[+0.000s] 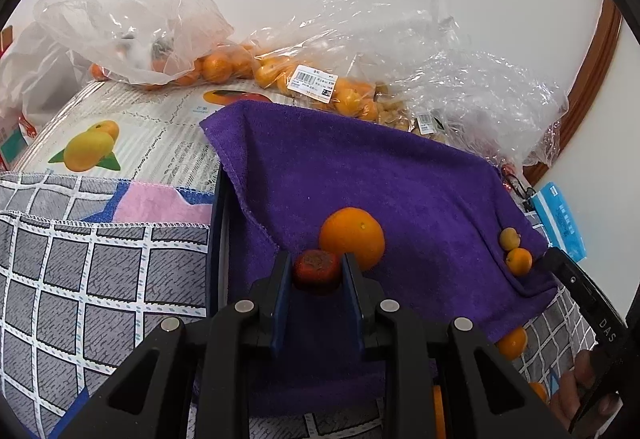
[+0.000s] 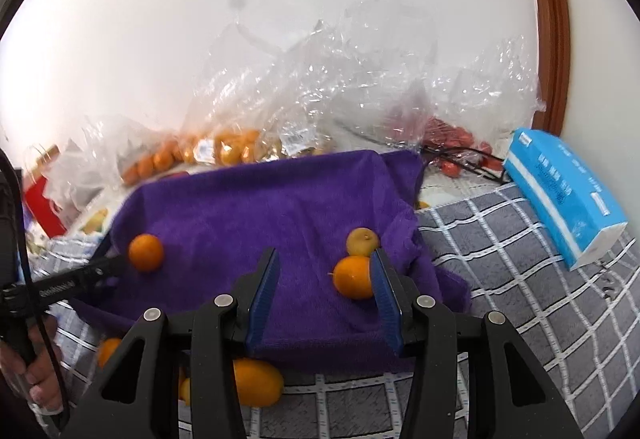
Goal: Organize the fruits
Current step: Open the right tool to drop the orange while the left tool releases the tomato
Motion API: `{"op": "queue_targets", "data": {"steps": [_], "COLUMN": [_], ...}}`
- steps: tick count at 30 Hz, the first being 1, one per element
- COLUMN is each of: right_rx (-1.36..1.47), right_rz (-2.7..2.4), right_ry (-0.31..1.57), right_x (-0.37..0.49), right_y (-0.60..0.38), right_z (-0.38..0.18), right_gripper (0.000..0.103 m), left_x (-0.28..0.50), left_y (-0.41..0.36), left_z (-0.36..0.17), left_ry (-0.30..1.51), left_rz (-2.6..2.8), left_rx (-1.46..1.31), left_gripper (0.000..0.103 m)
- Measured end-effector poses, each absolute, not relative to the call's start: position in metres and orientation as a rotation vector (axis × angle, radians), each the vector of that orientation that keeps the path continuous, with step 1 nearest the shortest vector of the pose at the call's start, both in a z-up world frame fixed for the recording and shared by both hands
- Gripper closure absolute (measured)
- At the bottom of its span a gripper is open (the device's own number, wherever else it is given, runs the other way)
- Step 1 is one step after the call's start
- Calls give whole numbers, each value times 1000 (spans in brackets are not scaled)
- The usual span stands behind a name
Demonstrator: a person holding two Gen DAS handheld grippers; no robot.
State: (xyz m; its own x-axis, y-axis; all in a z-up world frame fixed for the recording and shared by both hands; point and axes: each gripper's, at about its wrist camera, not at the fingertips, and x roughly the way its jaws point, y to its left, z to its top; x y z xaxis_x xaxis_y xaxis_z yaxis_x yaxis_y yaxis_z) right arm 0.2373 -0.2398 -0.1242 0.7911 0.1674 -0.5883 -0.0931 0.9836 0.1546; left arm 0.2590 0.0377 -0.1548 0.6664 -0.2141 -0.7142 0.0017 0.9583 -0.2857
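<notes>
The left tongs (image 1: pixel 316 275) grip a small dark-red fruit (image 1: pixel 316 271), its skin mottled and rough, just above a purple towel (image 1: pixel 360 167) spread over the grid-patterned surface (image 1: pixel 100 279). A large orange (image 1: pixel 352 237) sits touching or just behind the held fruit. A careless lowering could nudge it and send it rolling down the towel's slope, and the soft-looking red fruit might bruise if squeezed harder.

The right tongs (image 2: pixel 324 279) stand wide and hold nothing, one blue pad beside a small orange (image 2: pixel 354 281), with a yellowish round fruit (image 2: pixel 362 241) just behind it near the towel's edge, where either could roll off. More oranges lie loose below the towel. Clear plastic bags of fruit (image 1: pixel 312 79) line the wall.
</notes>
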Motion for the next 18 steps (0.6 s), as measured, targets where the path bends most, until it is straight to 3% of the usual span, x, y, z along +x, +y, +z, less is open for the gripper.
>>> {"op": "queue_targets", "data": {"steps": [6, 18], "right_rx": [116, 119], "right_rz": [81, 20], "right_ry": [679, 742], "right_x": [228, 174], "right_y": [-235, -243], "right_z": [-116, -110], "right_gripper": [56, 56], "left_x": [254, 239], "left_y": [29, 37], "left_z": [-150, -131], "left_ry": [825, 717], "left_rz": [-151, -103], "left_rx": [-255, -283], "left_gripper": [52, 51]}}
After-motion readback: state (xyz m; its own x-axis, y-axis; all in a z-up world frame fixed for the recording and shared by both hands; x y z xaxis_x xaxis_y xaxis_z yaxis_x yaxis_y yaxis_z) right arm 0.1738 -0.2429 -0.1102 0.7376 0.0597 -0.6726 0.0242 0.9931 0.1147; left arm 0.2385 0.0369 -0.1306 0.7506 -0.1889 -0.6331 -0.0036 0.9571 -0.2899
